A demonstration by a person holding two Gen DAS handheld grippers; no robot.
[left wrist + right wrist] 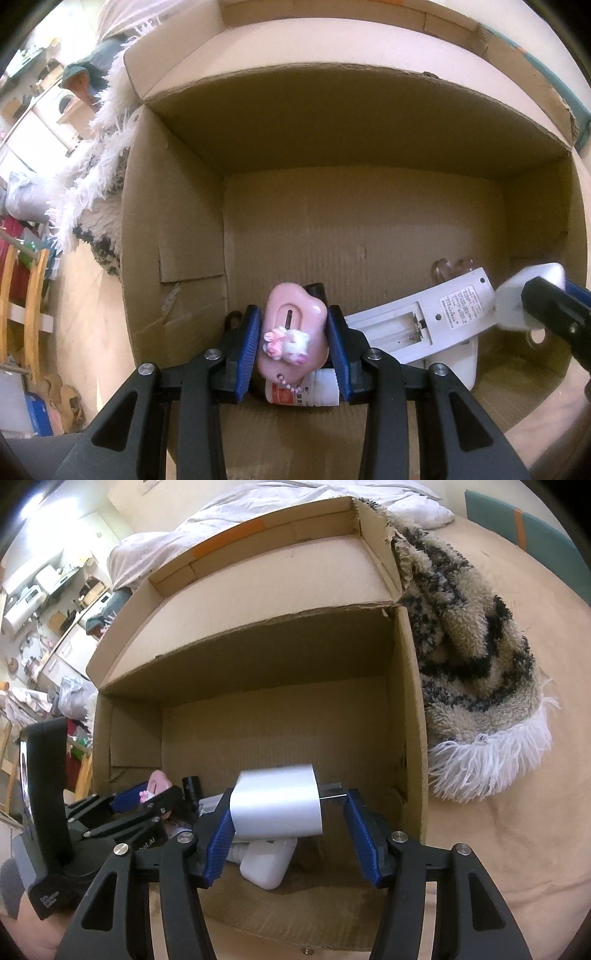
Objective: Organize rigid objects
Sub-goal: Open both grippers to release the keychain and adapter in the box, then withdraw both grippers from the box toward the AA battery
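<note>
your left tool (291, 341) clamps the pink case (293, 332) low inside the cardboard box (369, 229); it's stiff, glossy, slippery, so grip its flat sides. your right tool (288, 827) stands half open around the white charger (277, 801), right pad apart.

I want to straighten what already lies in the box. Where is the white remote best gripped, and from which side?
Grip the white remote across its narrow width near the open battery bay, coming from above. It lies back-up and tilted on other items in the cardboard box, so its long side edges are exposed; the end by the right gripper is crowded.
</note>
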